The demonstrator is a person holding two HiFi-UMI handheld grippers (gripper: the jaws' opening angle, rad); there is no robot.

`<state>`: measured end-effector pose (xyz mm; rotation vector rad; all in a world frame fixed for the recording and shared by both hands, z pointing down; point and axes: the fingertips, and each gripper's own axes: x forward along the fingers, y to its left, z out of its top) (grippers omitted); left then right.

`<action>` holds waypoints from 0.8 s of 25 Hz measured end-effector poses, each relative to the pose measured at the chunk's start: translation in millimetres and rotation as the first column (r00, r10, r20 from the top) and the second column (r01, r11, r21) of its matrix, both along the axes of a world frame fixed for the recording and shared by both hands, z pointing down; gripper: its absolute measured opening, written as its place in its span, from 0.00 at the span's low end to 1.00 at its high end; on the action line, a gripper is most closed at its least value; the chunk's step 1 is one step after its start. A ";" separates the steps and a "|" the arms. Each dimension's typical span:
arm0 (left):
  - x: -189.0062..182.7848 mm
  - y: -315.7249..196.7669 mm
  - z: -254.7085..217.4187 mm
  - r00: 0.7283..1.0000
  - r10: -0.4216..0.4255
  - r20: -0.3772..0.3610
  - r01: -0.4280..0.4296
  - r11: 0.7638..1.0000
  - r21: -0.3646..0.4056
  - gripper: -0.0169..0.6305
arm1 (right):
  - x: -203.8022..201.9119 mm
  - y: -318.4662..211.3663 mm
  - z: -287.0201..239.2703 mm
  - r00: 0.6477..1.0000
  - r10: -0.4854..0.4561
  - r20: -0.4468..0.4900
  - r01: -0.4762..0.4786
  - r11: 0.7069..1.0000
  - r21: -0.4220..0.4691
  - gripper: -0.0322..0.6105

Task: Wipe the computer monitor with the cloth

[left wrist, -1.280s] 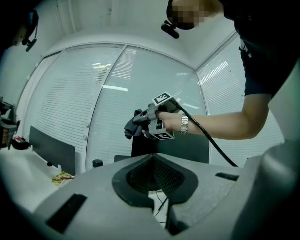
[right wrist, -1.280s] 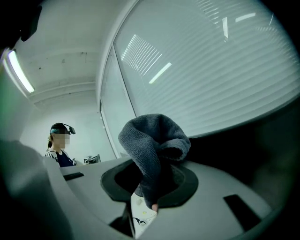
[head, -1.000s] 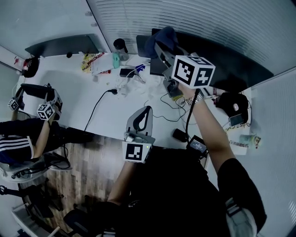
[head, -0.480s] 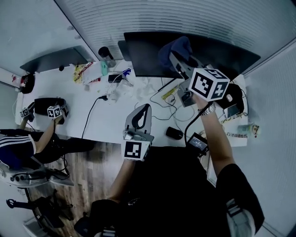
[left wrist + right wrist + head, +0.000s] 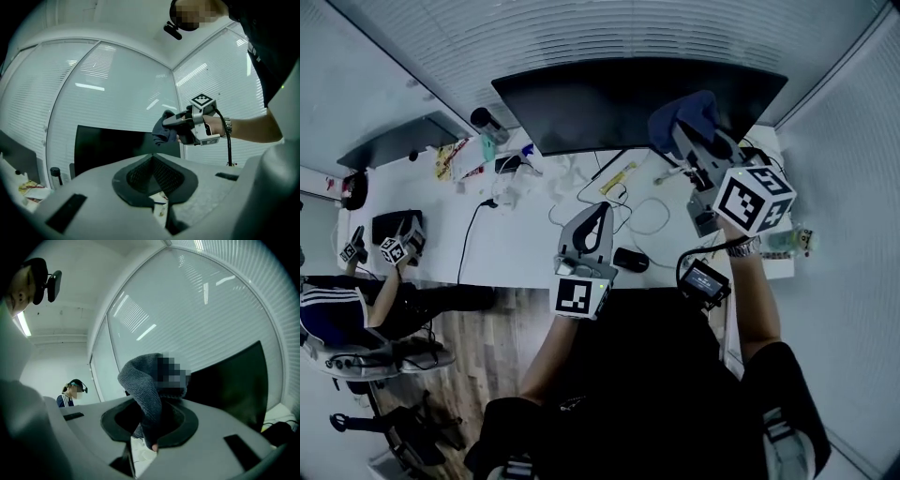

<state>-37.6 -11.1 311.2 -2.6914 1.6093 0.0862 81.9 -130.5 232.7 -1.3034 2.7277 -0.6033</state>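
Monitor [image 5: 609, 98] first: its panel is dark and upright, directly ahead of my right gripper [image 5: 689, 141], whose jaws are clamped on a bunched blue-grey cloth [image 5: 684, 114]. In the right gripper view the cloth rises from between the jaws as a folded hump, with the panel just beyond it and to its right. From the head view the wad sits over the lower right part of the screen. No view lets me tell whether it actually presses on the glass.

I judge this to be the wiping step itself, at or close to first contact near the right-hand end of the panel. Nearly the whole width to the gripper's left is not yet covered. As I read it, the next move calls for pushing the wad flat onto the glass and sweeping it sideways in level passes. Pressure should be light, since the panel could rock.

The right arm is stretched forward and raised, with the forearm nearly straight. My left gripper [image 5: 596, 220] is held lower and nearer my body, over the near edge of the white desk [image 5: 516, 248]. Its jaws are closed with nothing between them and point toward the screen. A black mouse [image 5: 630, 260] lies just to its right, and loose cables [image 5: 652, 220] trail across the desk between the two grippers.
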 end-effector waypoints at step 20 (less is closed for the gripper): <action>85.8 49.6 -15.1 1.000 -0.023 0.003 0.023 1.000 -0.016 0.04 | 139.1 130.0 38.0 0.996 0.055 -0.073 -0.056 0.998 -0.017 0.18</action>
